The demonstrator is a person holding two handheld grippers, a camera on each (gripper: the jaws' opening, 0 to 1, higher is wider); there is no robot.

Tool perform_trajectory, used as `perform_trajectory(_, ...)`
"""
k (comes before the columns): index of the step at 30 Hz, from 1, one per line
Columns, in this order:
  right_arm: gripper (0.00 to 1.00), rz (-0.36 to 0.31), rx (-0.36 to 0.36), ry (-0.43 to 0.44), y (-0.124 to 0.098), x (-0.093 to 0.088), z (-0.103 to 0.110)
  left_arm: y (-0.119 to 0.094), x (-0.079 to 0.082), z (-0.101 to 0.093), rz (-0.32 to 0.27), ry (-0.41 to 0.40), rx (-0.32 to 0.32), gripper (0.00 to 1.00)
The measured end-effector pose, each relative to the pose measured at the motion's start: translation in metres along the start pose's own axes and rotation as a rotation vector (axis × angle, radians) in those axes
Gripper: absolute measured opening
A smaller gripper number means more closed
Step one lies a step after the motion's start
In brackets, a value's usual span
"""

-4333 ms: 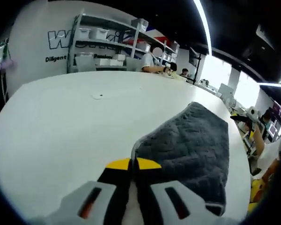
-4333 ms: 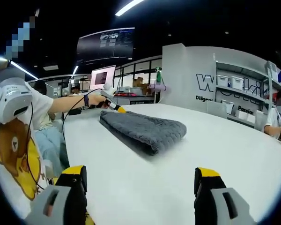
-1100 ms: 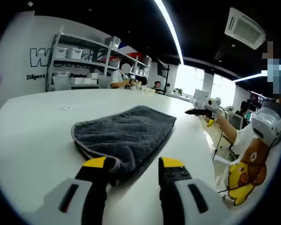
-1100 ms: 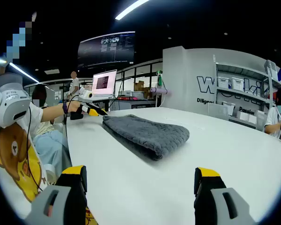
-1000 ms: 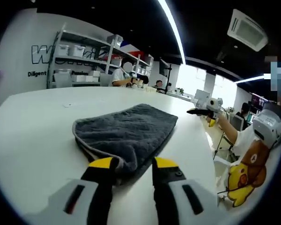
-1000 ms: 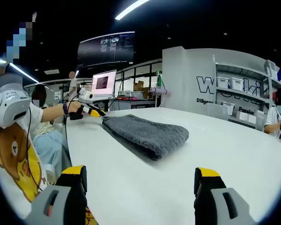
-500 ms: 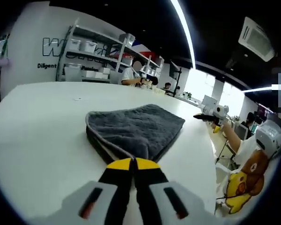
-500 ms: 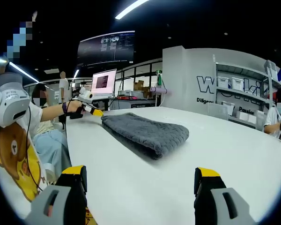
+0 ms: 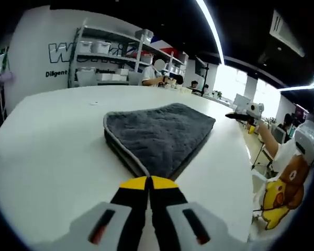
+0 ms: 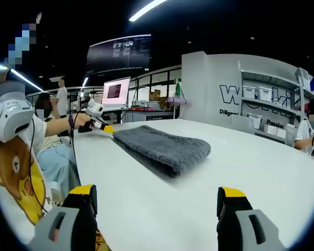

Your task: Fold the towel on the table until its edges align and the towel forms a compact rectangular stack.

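The left gripper (image 9: 148,182) sits low over the white desk (image 9: 47,141), jaws pressed together on the near corner of the grey towel (image 9: 159,130). The right gripper (image 10: 157,201) hovers well back — jaws spread wide. The towel lies folded in layers mid-desk — edges roughly stacked, fold rounded.

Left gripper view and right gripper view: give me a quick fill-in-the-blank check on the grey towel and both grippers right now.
1. The grey terry towel lies folded on the ____ round-edged table.
2. The left gripper has its yellow-tipped jaws ____ at the towel's near corner.
3. The right gripper has its jaws ____, with bare tabletop between them.

Missing words: white; shut; open
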State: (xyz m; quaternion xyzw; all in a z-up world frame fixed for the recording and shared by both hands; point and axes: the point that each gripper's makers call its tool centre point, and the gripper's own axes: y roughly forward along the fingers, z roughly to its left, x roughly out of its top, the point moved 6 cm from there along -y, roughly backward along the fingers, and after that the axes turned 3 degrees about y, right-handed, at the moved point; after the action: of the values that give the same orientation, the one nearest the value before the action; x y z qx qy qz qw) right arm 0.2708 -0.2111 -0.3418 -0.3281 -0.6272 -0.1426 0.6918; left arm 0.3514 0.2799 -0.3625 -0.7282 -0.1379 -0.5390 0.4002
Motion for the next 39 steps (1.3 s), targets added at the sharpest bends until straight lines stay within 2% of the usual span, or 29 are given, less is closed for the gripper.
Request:
perform_trajectory(5, 1.0, -0.003, -0.001, 0.0, 0.0, 0.001, 0.0, -0.002, 0.002, 0.0, 0.002, 0.018, 0.011, 0.03)
perform_trajectory(10, 0.99, -0.003, -0.003, -0.002, -0.001, 0.001, 0.0, -0.012, 0.013, -0.004, -0.084, 0.013, 0.004, 0.08)
perform_trajectory(12, 0.99, -0.003, -0.006, -0.001, -0.001, 0.002, -0.001, -0.02, 0.02, -0.009, -0.123, 0.05, 0.006, 0.11)
perform_trajectory(16, 0.99, -0.007, -0.015, -0.001, -0.004, 0.003, -0.002, -0.033, 0.028, -0.019, -0.16, 0.067, -0.011, 0.14)
perform_trajectory(19, 0.99, -0.01, -0.021, 0.0, -0.005, 0.004, -0.003, -0.044, 0.033, -0.031, -0.171, 0.098, -0.023, 0.2)
perform_trajectory(23, 0.99, -0.009, -0.021, -0.001, -0.004, 0.005, -0.003, -0.059, 0.035, -0.049, -0.185, 0.123, -0.033, 0.32)
perform_trajectory(27, 0.99, -0.007, -0.017, 0.0, -0.003, 0.004, -0.004, -0.067, 0.033, -0.061, -0.186, 0.15, -0.011, 0.54)
perform_trajectory(32, 0.99, -0.005, -0.012, 0.003, 0.0, 0.005, -0.004, -0.074, 0.023, -0.066, -0.139, 0.185, 0.063, 0.75)
perform_trajectory(34, 0.99, -0.002, -0.01, 0.008, 0.001, 0.005, -0.004, -0.075, 0.017, -0.066, -0.114, 0.192, 0.091, 0.91)
perform_trajectory(35, 0.99, -0.002, -0.009, 0.007, 0.001, 0.005, -0.004, -0.075, 0.015, -0.068, -0.11, 0.195, 0.091, 0.95)
perform_trajectory(39, 0.99, 0.001, -0.008, 0.012, 0.002, 0.004, -0.005, -0.077, 0.007, -0.071, -0.101, 0.176, 0.087, 0.99)
